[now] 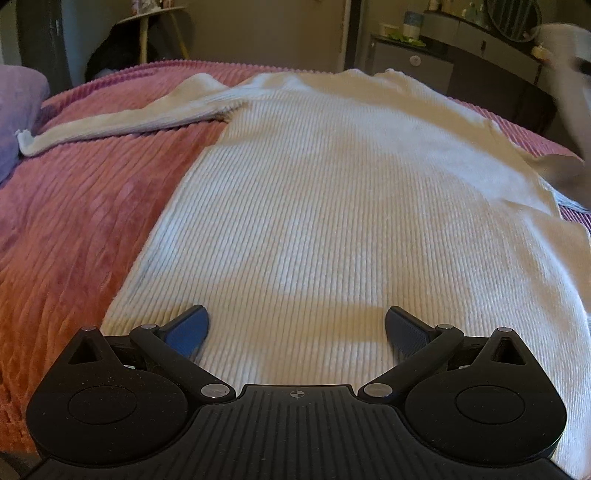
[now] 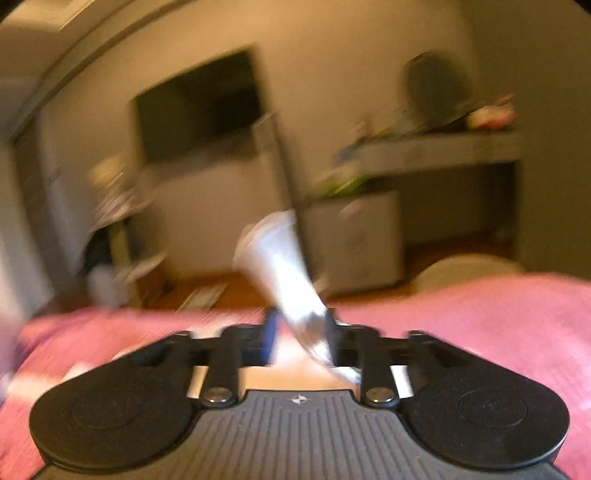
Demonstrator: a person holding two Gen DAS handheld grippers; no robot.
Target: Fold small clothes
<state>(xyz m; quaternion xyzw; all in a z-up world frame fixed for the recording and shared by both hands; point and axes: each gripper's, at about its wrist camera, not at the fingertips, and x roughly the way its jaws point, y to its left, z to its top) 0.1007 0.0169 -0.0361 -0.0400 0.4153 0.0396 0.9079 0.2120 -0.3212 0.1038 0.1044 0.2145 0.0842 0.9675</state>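
Observation:
A white ribbed sweater (image 1: 332, 192) lies flat on the pink bedspread (image 1: 74, 206), its left sleeve (image 1: 122, 122) stretched out to the left. My left gripper (image 1: 297, 332) is open and empty, just above the sweater's near hem. In the blurred right wrist view my right gripper (image 2: 301, 332) is shut on a white sleeve (image 2: 280, 266) and holds it lifted above the bed (image 2: 480, 325). A blurred white shape at the right edge of the left wrist view (image 1: 572, 74) is that lifted sleeve.
A purple pillow (image 1: 18, 118) lies at the bed's left edge. Beyond the bed stand a small round side table (image 1: 155, 22), a grey dresser (image 1: 480, 48) with small items, and a dark wall screen (image 2: 199, 107).

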